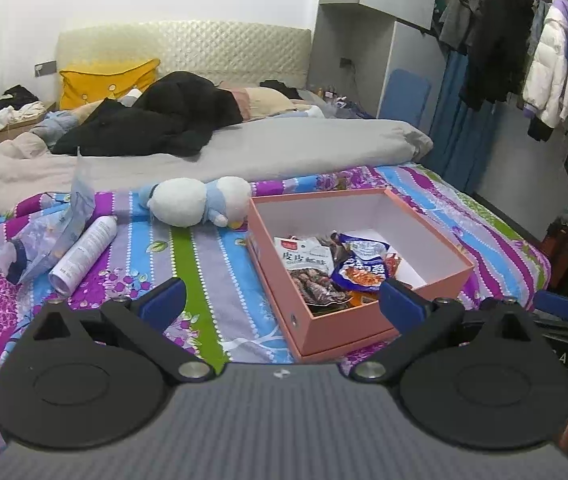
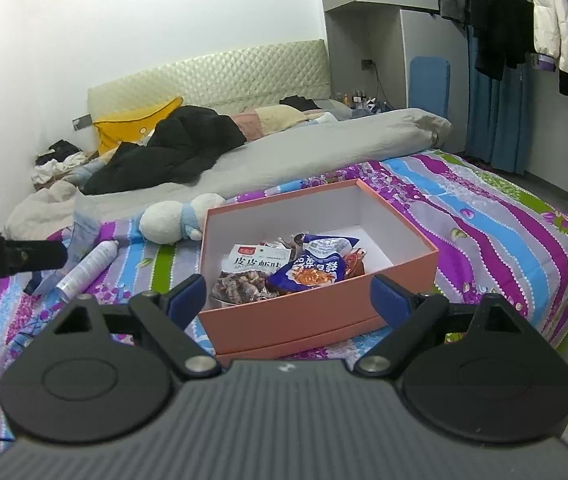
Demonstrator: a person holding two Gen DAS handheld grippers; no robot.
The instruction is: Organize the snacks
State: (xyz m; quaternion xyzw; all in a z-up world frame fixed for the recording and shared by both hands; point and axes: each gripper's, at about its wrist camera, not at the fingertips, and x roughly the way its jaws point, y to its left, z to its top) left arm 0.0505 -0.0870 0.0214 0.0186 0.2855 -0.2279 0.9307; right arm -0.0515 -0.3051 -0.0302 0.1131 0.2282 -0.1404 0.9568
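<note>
In the left wrist view, the left claw fills the lower half of the frame, tipped moderately downward toward the bed's striped purple, blue and green floral sheet. Its two blue-padded fingers are spread wide, with nothing between them; the right-hand finger overlaps the near corner of the open salmon-pink cardboard box without gripping it. The box sits right of centre in this frame, and inside it, bunched toward its near left corner, lie the snack packets: a white and clear packet with dark printed characters and a blue crinkled packet with an orange food picture.

In the right wrist view, the right claw sits low in the frame, also angled downward, its jaws parted wide and empty, framing the near wall of the same box from either side without touching it. A black bar of the other device enters from the left edge.

Left of the box, a white and pale-blue plush toy lies on its side on the sheet, just beside the box's far left corner. Further left lie a white cylindrical spray can and a translucent bluish plastic pouch, touching each other.
</note>
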